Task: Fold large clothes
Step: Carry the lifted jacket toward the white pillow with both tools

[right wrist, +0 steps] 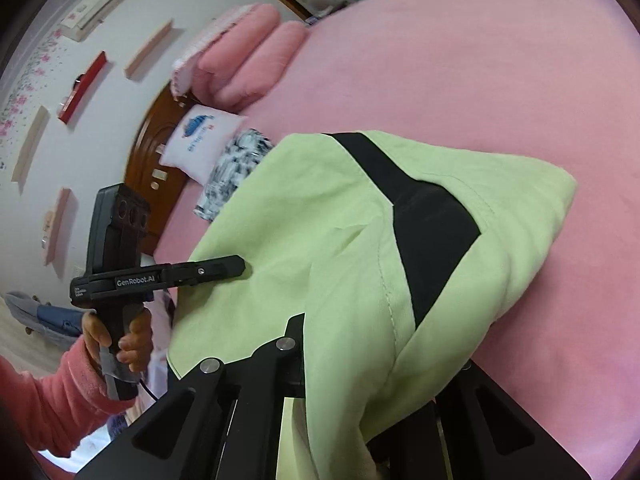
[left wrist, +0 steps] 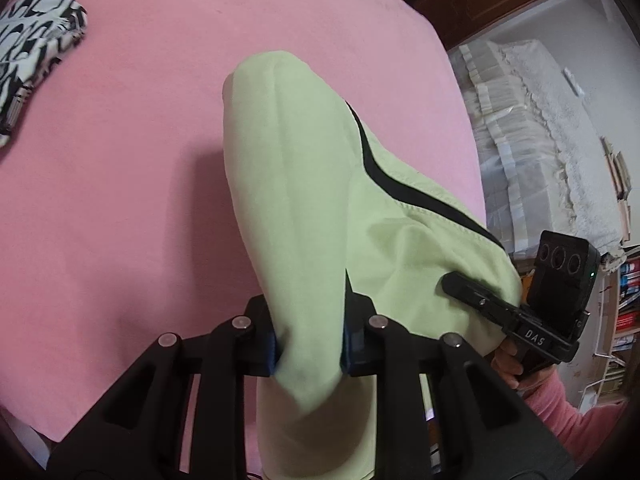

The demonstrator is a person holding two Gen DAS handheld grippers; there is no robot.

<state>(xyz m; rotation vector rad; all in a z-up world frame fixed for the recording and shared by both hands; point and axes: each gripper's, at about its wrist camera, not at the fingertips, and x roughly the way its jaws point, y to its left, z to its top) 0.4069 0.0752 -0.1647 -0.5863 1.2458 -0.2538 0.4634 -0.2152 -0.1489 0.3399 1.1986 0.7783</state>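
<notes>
A light green garment (left wrist: 300,180) with a black stripe (left wrist: 384,176) hangs lifted over the pink bed (left wrist: 120,160), bunched between both grippers. My left gripper (left wrist: 310,352) is shut on a fold of it, with the cloth pinched between the blue pads (left wrist: 271,350). In the right wrist view the garment (right wrist: 320,240) drapes over my right gripper (right wrist: 360,364) and hides its fingertips, which are shut on the fabric. The left gripper (right wrist: 236,266) reaches in from the left onto the cloth's edge. From the left wrist view, the right gripper (left wrist: 458,283) bites the cloth at the right.
A black-and-white patterned cloth (left wrist: 36,40) lies at the bed's far left. Pink pillows (right wrist: 248,60) and a white cushion (right wrist: 204,140) sit by the wooden headboard (right wrist: 148,152). A covered stack (left wrist: 540,120) and bookshelf (left wrist: 624,304) stand beside the bed. Hands in pink sleeves (right wrist: 52,392) hold the grippers.
</notes>
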